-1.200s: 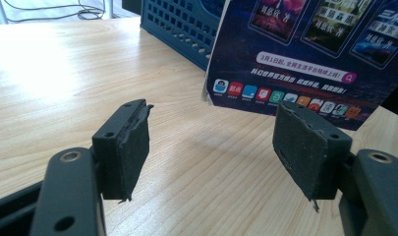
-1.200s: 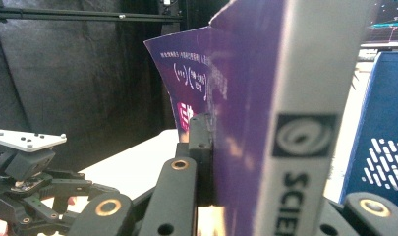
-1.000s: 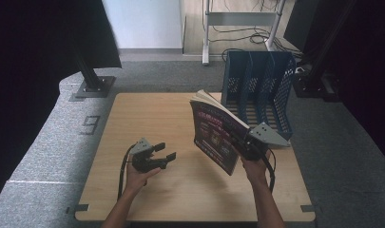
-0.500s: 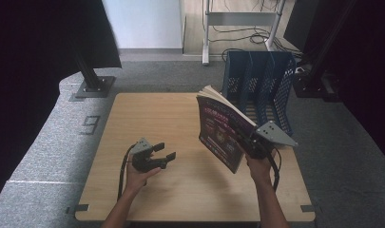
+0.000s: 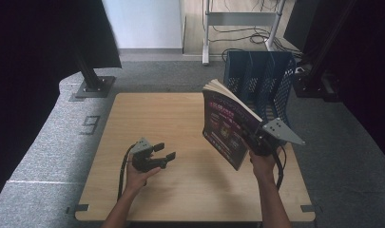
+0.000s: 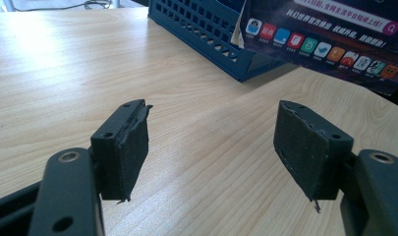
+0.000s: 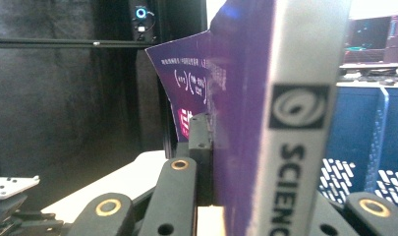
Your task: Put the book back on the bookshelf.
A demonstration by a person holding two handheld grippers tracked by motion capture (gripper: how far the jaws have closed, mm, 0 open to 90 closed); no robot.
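A thick purple book [image 5: 226, 126] with a pale spine [image 7: 295, 123] is held upright above the right side of the wooden table [image 5: 180, 114]. My right gripper [image 5: 256, 141] is shut on its lower spine end; in the right gripper view [image 7: 245, 147] one jaw presses the purple cover and the other is hidden behind the book. A blue slotted file rack [image 5: 261, 78] stands just behind the book at the table's back right. My left gripper [image 5: 164, 152] rests on the table at front left, open [image 6: 226, 132], with nothing between its pads. The book's cover [image 6: 329, 39] hangs ahead of it.
The rack [image 6: 211, 34] has several upright compartments open toward the table. A grey carpeted floor surrounds the table, with a black stand base [image 5: 92, 88] at back left and a metal frame with cables [image 5: 237, 19] behind.
The book in my right gripper has shifted slightly right, nearer the rack, and stands more upright. My left gripper has stayed where it was.
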